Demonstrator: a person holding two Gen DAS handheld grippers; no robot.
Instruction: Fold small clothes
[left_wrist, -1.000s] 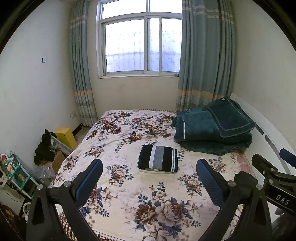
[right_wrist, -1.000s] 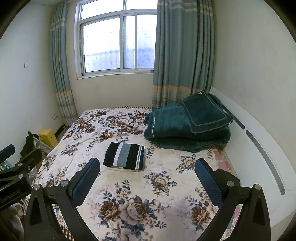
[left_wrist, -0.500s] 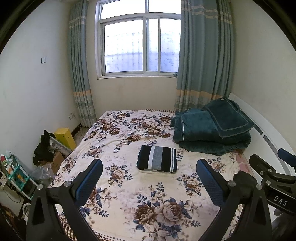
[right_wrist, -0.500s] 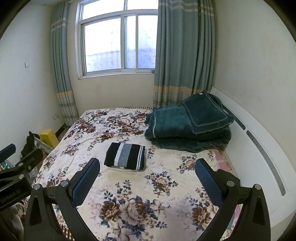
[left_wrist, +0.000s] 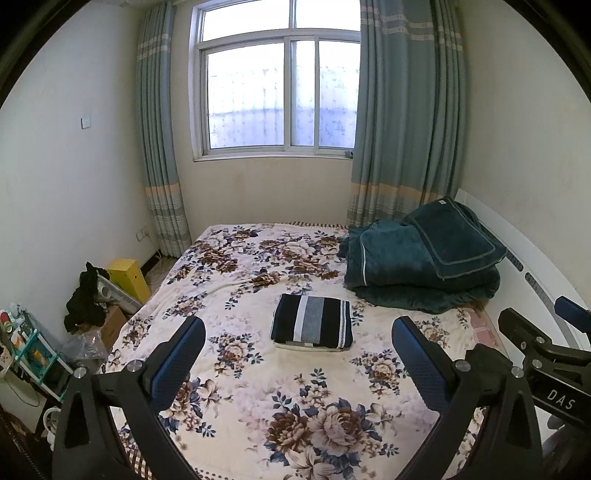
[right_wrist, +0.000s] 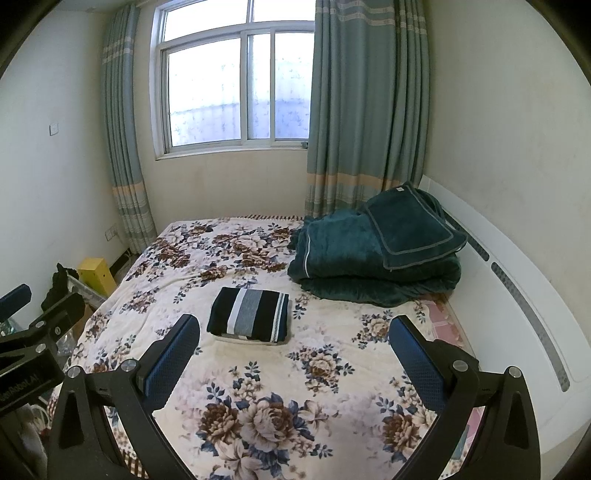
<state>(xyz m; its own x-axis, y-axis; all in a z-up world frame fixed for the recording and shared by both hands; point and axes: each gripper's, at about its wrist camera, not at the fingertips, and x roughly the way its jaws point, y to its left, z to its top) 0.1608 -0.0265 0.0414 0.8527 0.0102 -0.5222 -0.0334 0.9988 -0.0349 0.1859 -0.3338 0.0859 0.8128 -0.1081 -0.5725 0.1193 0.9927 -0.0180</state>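
A folded garment with black, white and grey stripes lies flat in the middle of the floral bedspread; it also shows in the right wrist view. My left gripper is open and empty, held well back from the garment above the near end of the bed. My right gripper is open and empty too, at about the same distance. Each gripper shows at the edge of the other's view.
A pile of folded dark green blankets sits at the bed's far right against the white headboard. On the floor to the left are a yellow box, dark clothes and a small shelf. A window with curtains is behind.
Both views have shifted very slightly; the garment sits marginally lower and further left in frame. Both grippers stay open and nothing on the bed has moved.
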